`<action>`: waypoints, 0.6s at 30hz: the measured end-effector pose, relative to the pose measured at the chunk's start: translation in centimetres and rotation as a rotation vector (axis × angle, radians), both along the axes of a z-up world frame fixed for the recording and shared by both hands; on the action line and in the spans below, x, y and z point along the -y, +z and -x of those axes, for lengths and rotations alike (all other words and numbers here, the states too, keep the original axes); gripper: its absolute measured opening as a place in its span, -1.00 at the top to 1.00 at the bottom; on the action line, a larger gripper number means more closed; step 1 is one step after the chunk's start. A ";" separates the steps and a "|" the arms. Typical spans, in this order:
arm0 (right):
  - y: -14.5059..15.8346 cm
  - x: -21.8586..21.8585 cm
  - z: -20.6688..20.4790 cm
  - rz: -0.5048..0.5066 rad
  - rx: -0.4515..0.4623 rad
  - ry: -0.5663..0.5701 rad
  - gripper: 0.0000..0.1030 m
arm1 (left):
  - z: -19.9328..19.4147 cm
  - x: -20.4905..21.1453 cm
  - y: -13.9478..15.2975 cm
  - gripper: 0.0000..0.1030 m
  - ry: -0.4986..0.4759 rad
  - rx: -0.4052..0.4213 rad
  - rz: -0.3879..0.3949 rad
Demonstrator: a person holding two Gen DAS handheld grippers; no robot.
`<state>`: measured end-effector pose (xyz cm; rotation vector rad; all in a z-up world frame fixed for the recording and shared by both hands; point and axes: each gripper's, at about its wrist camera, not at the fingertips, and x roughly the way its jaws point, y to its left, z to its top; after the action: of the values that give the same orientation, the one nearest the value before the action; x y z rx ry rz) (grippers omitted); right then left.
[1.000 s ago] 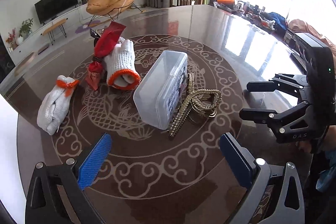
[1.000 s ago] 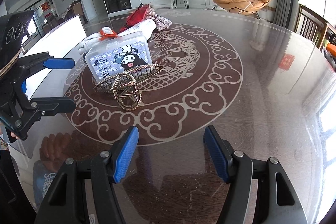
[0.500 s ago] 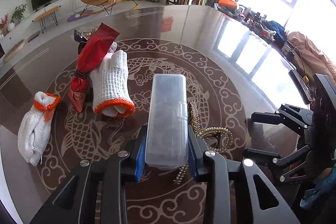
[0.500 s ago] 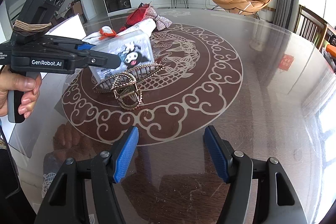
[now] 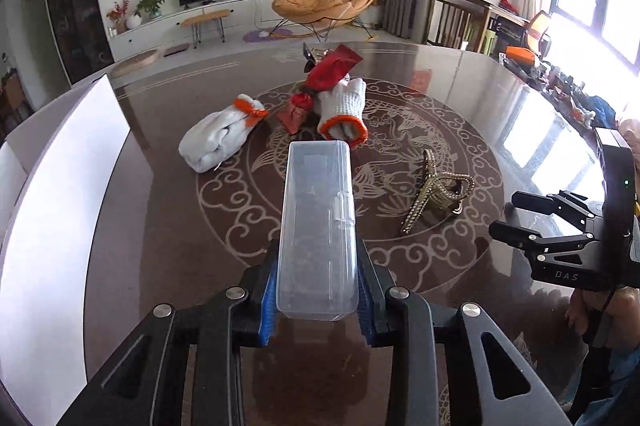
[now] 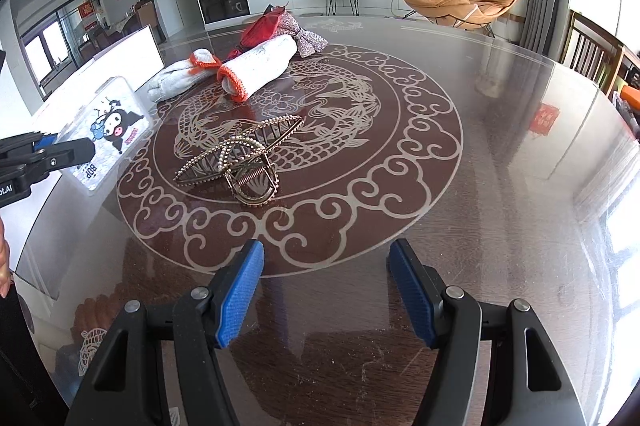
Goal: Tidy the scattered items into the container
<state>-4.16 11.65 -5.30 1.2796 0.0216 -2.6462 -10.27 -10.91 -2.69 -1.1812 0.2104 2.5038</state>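
My left gripper [image 5: 319,266] is shut on a clear plastic box [image 5: 318,210] with a cartoon sticker [image 6: 116,122] and holds it above the table, lifted off the surface. On the table lie a gold hair claw [image 5: 436,194], two white gloves with orange cuffs [image 5: 218,138] [image 5: 344,110] and a red pouch [image 5: 332,70]. A white container [image 5: 60,206] stands at the left table edge. My right gripper [image 6: 326,290] is open above bare table, with the hair claw [image 6: 244,162] ahead of it.
The round dark table [image 6: 500,166] has a glossy top with a dragon pattern. A sequined bow [image 6: 308,34] lies behind the gloves. A person's hand [image 5: 596,310] holds the right gripper. Chairs and a cluttered sideboard stand beyond the far right edge.
My left gripper closed on the clear box, lifted it away from the hair claw and swung it left toward the white container. The right gripper stayed still and open.
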 end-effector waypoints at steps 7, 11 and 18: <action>0.0 0.1 0.0 -0.006 0.000 0.000 -0.29 | -0.1 0.3 -2.1 0.37 0.059 0.031 -0.018; 0.0 0.1 0.0 -0.008 0.000 0.000 -0.29 | 0.0 0.2 -2.6 0.36 0.071 0.034 -0.028; 0.0 0.1 0.0 -0.008 0.000 0.000 -0.29 | 0.4 0.5 -3.4 0.03 0.084 0.032 -0.009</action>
<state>-4.21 11.53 -5.32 1.2825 0.0328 -2.6487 -10.67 -11.45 -6.05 -1.2505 0.1437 2.5525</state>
